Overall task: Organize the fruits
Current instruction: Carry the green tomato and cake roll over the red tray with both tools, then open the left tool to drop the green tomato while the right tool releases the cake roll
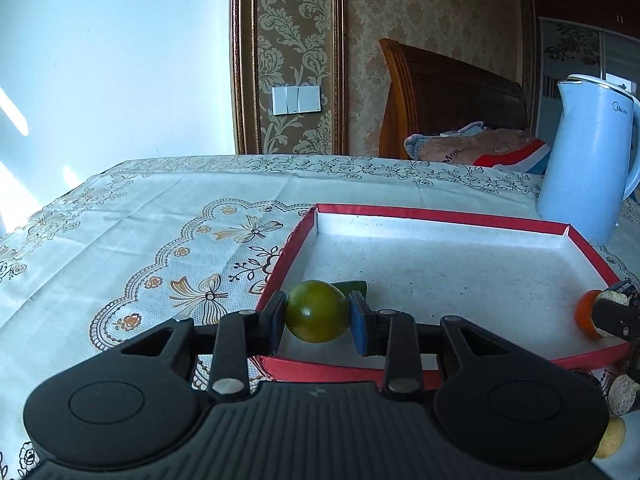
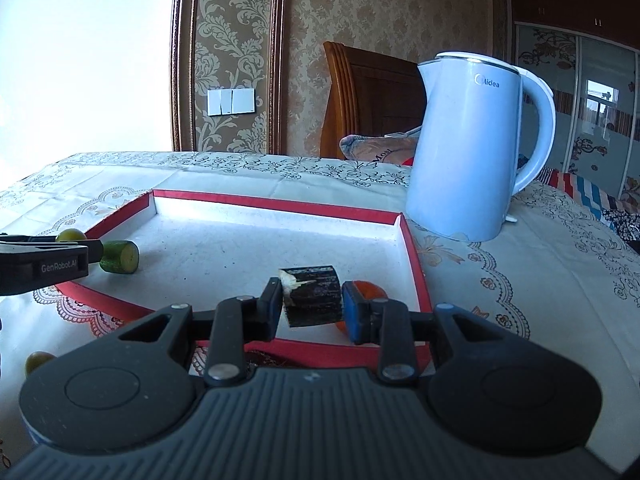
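In the left wrist view my left gripper (image 1: 318,320) is shut on a round green fruit (image 1: 316,311), held just over the near left corner of a red-rimmed tray (image 1: 440,214). A green cucumber piece (image 1: 352,286) lies in the tray right behind it. In the right wrist view my right gripper (image 2: 314,306) is shut on a dark cylindrical piece with white flesh (image 2: 314,300), over the tray's (image 2: 280,204) near right corner. An orange fruit (image 2: 370,290) lies in the tray behind the right finger. The cucumber piece (image 2: 120,257) rests at the tray's left.
A pale blue electric kettle (image 2: 468,148) stands on the patterned tablecloth just beyond the tray's far right corner. A small yellow-green fruit (image 2: 38,361) lies on the cloth near the front left. Beige round pieces (image 1: 622,394) sit right of the tray. A bed stands beyond the table.
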A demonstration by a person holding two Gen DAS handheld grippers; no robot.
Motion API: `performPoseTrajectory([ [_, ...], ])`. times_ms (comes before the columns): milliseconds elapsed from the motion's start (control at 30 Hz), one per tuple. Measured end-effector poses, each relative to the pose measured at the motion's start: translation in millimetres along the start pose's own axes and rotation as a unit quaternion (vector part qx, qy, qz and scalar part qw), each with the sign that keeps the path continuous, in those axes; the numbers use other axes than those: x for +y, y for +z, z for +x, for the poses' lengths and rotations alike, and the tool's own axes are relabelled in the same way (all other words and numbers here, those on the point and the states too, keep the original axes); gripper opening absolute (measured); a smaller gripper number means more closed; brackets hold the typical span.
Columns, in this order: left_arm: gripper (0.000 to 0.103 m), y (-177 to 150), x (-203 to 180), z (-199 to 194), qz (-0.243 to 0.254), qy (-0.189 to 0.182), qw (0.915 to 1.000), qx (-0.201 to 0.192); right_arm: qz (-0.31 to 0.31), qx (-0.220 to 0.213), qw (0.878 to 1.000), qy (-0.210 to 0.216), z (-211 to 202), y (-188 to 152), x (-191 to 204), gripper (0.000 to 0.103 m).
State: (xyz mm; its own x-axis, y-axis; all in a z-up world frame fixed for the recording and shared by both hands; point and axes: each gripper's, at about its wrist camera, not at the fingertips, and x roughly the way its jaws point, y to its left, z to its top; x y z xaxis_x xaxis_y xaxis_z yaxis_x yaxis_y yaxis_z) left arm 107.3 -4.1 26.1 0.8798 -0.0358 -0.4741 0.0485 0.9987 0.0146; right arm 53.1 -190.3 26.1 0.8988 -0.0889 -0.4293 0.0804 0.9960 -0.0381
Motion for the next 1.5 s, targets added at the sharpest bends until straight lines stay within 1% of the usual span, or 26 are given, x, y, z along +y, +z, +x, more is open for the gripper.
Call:
performPoseTrajectory([
  [133,0.033,-2.7,0.8,4.9,-0.001,0.001,1.0000,0.005,0.006,0.001,1.000,-0.001,5.3,-2.1,-1.2,0.030],
  [267,0.033,-5.2,-2.0,5.3,0.007,0.003,1.0000,0.002,0.008,0.004,1.000,-0.003,9.8,-4.6,-1.7,0.030],
  [433,0.033,-7.8,-1.7,11.7,0.004,-0.004,0.9999,0.016,0.010,0.005,1.000,-0.004,12.4,-6.8,-3.2,0.030],
  [833,0.033,-9.8,-2.6,14.8,0.008,0.000,0.9999,0.011,0.011,0.002,1.000,-0.008,13.8,-8.9,-3.5,0.030],
  [1233,0.033,-10.8,-0.4,20.0,0.006,-0.001,0.9999,0.013,-0.009,0.003,1.000,-0.011,17.6,-7.1,3.7,0.030],
  [1500,0.033,-11.0,-0.2,20.9,0.004,-0.002,0.9999,0.010,-0.004,0.014,1.000,-0.005,25.5,-1.0,3.2,0.030],
])
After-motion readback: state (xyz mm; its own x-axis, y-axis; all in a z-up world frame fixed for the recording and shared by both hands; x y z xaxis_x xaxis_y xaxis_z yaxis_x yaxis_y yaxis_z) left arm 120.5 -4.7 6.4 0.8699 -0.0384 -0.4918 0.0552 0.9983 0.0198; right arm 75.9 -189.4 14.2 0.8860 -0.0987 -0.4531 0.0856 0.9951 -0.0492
